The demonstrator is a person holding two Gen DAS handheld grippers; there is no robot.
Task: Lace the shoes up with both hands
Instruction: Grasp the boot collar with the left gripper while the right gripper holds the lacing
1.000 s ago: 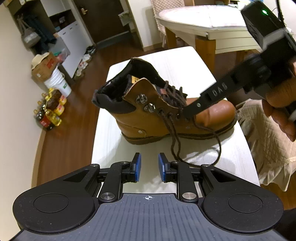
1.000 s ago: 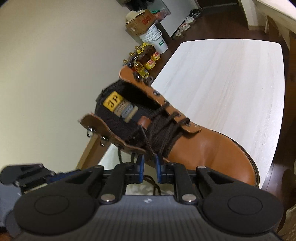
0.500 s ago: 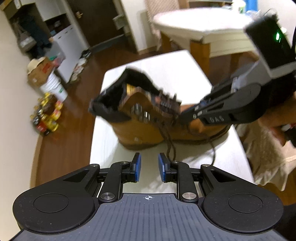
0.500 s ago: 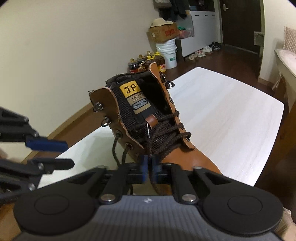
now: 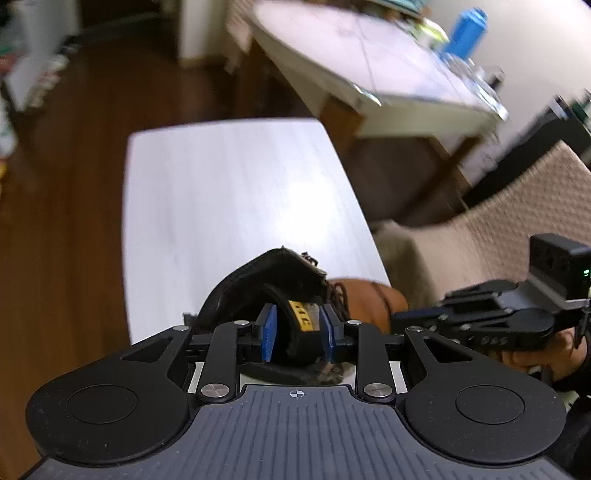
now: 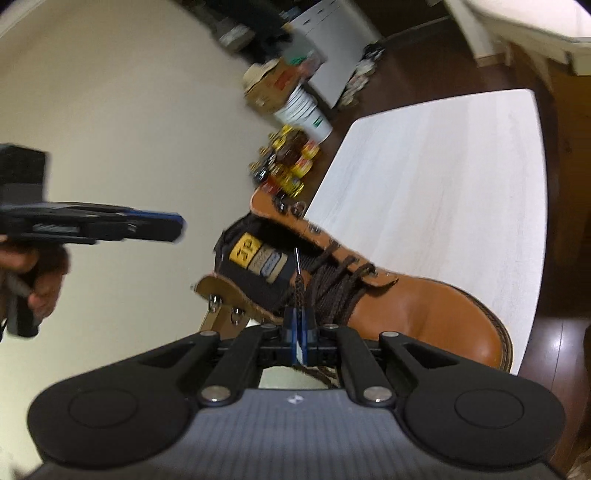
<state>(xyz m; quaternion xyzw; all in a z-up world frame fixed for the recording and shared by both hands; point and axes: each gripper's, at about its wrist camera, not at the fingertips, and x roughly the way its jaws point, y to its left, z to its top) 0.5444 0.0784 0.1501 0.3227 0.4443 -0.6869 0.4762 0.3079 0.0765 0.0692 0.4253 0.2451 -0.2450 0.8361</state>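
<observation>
A tan leather boot (image 6: pixel 424 314) with dark brown laces lies on the white table (image 6: pixel 443 177), its toe toward the near right. My right gripper (image 6: pixel 299 341) is shut on the lace end (image 6: pixel 298 288), whose tip sticks up above the blue pads, just in front of the eyelets. In the left wrist view I see the boot (image 5: pixel 365 295) from behind its heel, the yellow tongue label framed between the pads. My left gripper (image 5: pixel 297 332) is open there. From the right wrist view, the left gripper (image 6: pixel 179 224) hovers behind the collar, apart from it.
A bigger table (image 5: pixel 369 74) with a blue bottle (image 5: pixel 463 33) stands beyond. A cushioned seat (image 5: pixel 498 236) is at the right. Bottles (image 6: pixel 288 166), a white bucket (image 6: pixel 306 114) and a cardboard box (image 6: pixel 269 85) sit on the wooden floor by the wall.
My left gripper has swung from the boot's side round to behind its heel. My right gripper has shut on the lace end and drawn it up from the eyelets.
</observation>
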